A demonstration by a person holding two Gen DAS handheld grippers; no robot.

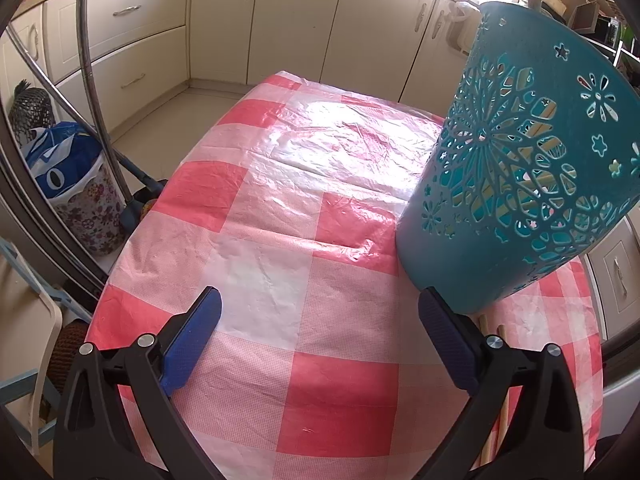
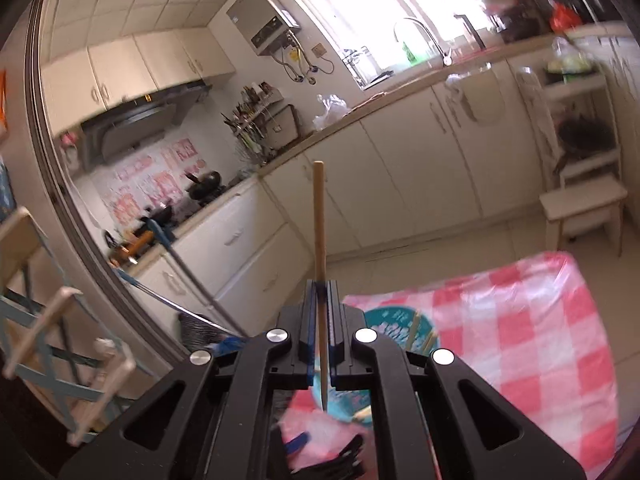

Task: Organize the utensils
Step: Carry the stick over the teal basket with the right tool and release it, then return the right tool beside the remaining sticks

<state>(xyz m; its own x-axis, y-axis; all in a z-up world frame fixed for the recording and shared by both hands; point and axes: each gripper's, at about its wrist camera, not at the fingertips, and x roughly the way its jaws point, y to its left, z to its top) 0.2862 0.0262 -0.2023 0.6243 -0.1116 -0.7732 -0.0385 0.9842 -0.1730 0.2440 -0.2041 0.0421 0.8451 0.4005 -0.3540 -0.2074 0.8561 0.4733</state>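
Note:
A teal cut-out utensil holder [image 1: 520, 168] stands on the red-and-white checked tablecloth [image 1: 300, 240], with wooden chopsticks showing through its holes. My left gripper [image 1: 320, 294] is open just above the cloth, its right fingertip beside the holder's base, with nothing between the pads. Two more chopsticks [image 1: 485, 322] lie on the cloth behind that finger. In the right wrist view my right gripper [image 2: 320, 284] is shut on a single wooden chopstick [image 2: 319, 208], raised high above the table. The stick stands upright, pointed end down, over the holder [image 2: 384, 324].
Cream kitchen cabinets [image 1: 280, 20] line the far walls. A floral bin with a blue bag [image 1: 72, 176] and a mop handle [image 1: 132, 168] stand left of the table. A white step stool [image 2: 584, 204] sits on the floor beyond the table's far edge.

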